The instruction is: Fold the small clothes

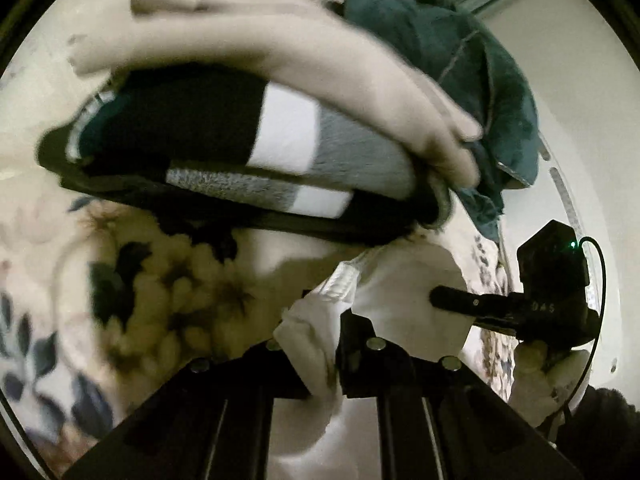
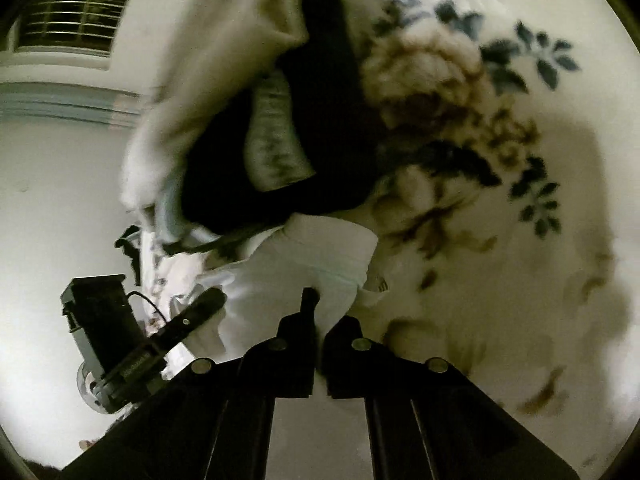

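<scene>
A small white garment (image 1: 404,292) hangs between my two grippers above a floral bedspread (image 1: 168,288). My left gripper (image 1: 336,344) is shut on one edge of it. My right gripper (image 2: 318,320) is shut on the other edge of the same white garment (image 2: 316,256). The right gripper also shows in the left wrist view (image 1: 440,294), its fingers pinching the cloth. The left gripper shows in the right wrist view (image 2: 216,296), also on the cloth.
A stack of folded clothes (image 1: 240,148), black, white and grey with a cream piece on top, lies ahead on the bed. A crumpled teal garment (image 1: 460,60) lies beside it. A window with blinds (image 2: 72,12) is on the wall.
</scene>
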{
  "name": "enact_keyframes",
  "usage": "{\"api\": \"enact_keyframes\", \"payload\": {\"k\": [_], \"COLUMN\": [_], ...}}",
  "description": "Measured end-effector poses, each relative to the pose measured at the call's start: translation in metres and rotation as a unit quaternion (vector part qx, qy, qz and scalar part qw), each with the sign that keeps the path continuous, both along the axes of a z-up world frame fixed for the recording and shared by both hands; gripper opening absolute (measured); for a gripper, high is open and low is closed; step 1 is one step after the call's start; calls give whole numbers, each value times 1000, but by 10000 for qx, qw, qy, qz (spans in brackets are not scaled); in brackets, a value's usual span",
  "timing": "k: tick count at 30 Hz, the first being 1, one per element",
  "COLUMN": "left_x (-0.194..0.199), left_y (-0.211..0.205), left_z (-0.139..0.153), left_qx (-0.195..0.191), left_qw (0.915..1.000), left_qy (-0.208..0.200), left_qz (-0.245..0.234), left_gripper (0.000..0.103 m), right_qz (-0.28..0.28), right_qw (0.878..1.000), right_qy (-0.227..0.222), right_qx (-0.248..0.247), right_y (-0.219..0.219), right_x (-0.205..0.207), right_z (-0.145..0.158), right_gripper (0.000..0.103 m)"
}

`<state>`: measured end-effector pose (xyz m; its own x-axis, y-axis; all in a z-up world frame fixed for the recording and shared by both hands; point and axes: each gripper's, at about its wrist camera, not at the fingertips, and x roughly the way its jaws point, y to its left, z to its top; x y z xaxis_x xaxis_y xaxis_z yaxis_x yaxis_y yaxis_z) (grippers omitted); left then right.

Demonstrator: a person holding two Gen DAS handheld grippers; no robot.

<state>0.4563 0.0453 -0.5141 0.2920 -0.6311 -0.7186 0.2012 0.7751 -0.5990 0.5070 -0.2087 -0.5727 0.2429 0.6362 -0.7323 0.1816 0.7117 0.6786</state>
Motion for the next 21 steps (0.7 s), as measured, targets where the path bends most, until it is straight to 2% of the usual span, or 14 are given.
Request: {"api": "enact_keyframes", "payload": {"k": [4,7,10,12,14,15,17,21], "left_x": [-37,-78,-132,-172,-202,-217,-240,-244], "left_y": [8,15,33,49,65,74,95,113], "left_z": [40,55,52,45,34,27,11,14], "left_qx": [-80,-183,-153,-115,7,58,189,267], "left_qw": [9996,9996,9994,9978,9946,9922,9859,9823], "left_qy": [-269,-165,281,645,1038,1245,1633,1698], "left_qz": [-92,-106,-153,-114,7,86,328,737], "left_gripper": [7,8,25,58,62,62,62,62], "right_qz": [133,364,840,1266,1690,1766,1812,1256], "right_qw": [9991,9975,9947,9908,9847,9832,9818,9895], "right_qy": [-408,-604,-570,-377,47,167,427,647], "right_qx": [53,13,-137,-305,-415,-432,-369,-311], "right_y": [-3,8,16,27,29,31,30,10], "right_x": [-40,-90,-154,-203,-254,-268,-299,-319], "right_z": [47,77,90,84,69,65,55,45], "right_gripper": [3,3,4,16,57,62,62,62]}}
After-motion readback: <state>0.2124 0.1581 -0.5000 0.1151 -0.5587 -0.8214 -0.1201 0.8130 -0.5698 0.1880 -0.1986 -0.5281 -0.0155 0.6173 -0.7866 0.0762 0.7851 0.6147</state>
